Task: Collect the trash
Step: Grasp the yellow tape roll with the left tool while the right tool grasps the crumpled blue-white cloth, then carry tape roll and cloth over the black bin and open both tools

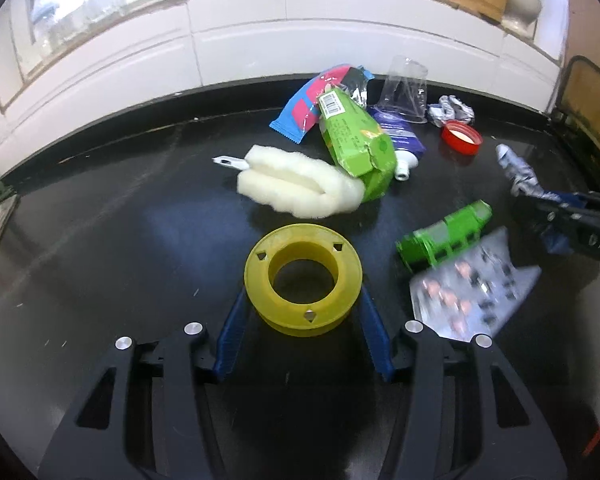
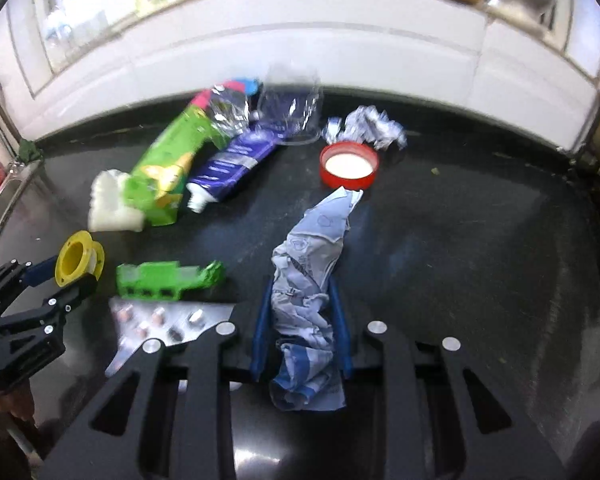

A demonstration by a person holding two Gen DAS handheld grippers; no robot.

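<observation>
A yellow plastic spool [image 1: 303,280] lies on the black counter [image 1: 100,248] between the blue pads of my left gripper [image 1: 303,294], which touch its two sides. The right wrist view also shows this gripper [image 2: 72,276] clamped around the spool [image 2: 78,258]. My right gripper [image 2: 300,284] is shut on a crumpled blue-and-white wrapper [image 2: 312,256], whose twisted end points toward a red lid [image 2: 349,165]. In the left wrist view the right gripper [image 1: 540,208] enters from the right edge, with the wrapper [image 1: 514,168] sticking out of it.
Other trash lies about: a green plastic piece [image 1: 444,236], a pill blister [image 1: 472,292], a white foam piece [image 1: 296,188], a green carton [image 1: 356,140], a purple tube [image 1: 400,136], a clear cup [image 1: 404,88], crumpled foil [image 2: 364,128]. A white tiled wall [image 1: 260,40] runs behind.
</observation>
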